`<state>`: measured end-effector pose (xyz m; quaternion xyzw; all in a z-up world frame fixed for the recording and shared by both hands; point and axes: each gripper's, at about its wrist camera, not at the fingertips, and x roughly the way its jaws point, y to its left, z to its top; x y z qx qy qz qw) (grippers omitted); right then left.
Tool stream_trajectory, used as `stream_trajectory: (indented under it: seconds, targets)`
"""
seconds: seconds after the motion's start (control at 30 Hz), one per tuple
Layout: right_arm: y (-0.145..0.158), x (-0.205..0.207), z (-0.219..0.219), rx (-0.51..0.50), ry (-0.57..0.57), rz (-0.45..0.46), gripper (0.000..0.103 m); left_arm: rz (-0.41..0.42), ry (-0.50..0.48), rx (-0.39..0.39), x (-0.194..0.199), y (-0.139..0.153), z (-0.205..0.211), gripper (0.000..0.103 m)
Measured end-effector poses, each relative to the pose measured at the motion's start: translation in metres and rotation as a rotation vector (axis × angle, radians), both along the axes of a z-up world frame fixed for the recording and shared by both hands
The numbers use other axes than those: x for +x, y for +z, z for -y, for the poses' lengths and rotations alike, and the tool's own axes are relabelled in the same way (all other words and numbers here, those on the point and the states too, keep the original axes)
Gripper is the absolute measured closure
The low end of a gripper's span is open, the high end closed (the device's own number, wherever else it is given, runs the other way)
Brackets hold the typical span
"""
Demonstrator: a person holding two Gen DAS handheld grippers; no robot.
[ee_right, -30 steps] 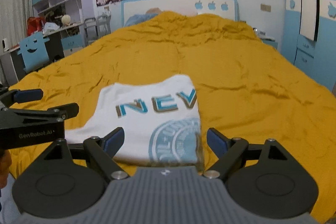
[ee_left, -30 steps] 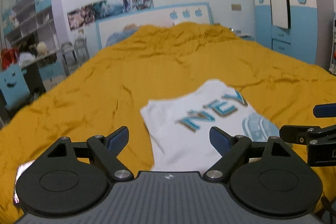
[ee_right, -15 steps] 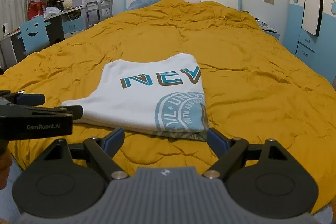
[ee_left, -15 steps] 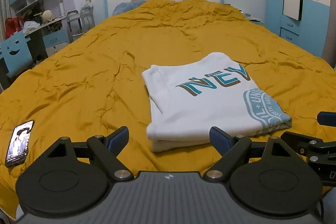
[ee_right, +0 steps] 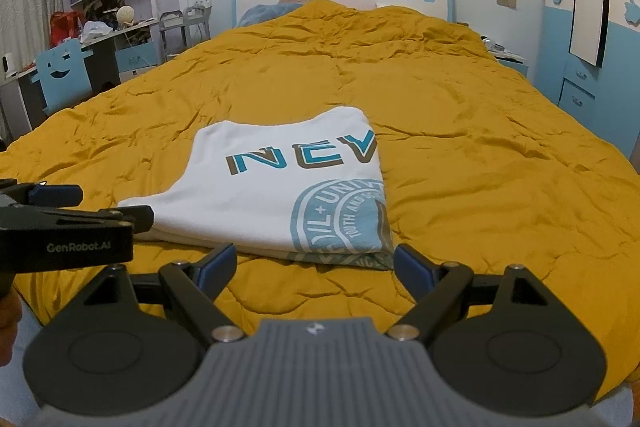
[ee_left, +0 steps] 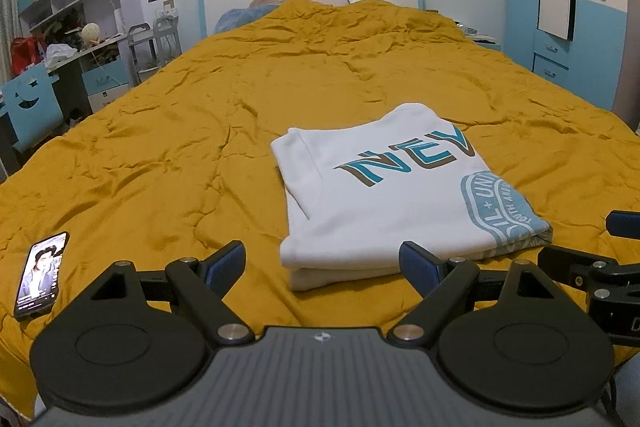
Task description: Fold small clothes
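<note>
Here, folded shirt (ee_left: pixel 392 195) lies on mustard bedspread (ee_left: pixel 168 147); both grippers' jaws gape wide, empty.

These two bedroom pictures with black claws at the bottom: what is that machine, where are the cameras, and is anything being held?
There is no robot arm: a person holds a two-finger gripper in each hand, and each carries a wide-angle camera looking forward along its fingers. One picture comes from the left gripper, the other from the right gripper. Each also catches the other gripper at its edge. Both stand open and hold nothing. In front of them a folded white T-shirt with teal lettering lies on a yellow bedspread. A phone with a lit screen lies at the near left of the bed.
</note>
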<state>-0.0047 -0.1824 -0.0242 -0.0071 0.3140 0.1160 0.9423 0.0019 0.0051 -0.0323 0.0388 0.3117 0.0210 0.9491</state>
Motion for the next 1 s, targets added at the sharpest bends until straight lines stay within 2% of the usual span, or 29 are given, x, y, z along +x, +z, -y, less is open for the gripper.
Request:
stream_trajectory:
  seconds: [1.0]
  targets:
    - [0.0008, -0.0032, 0.0011, 0.001, -0.007, 0.012, 0.022, 0.000, -0.001, -0.001, 0.0000, 0.0010, -0.0005, 0.002]
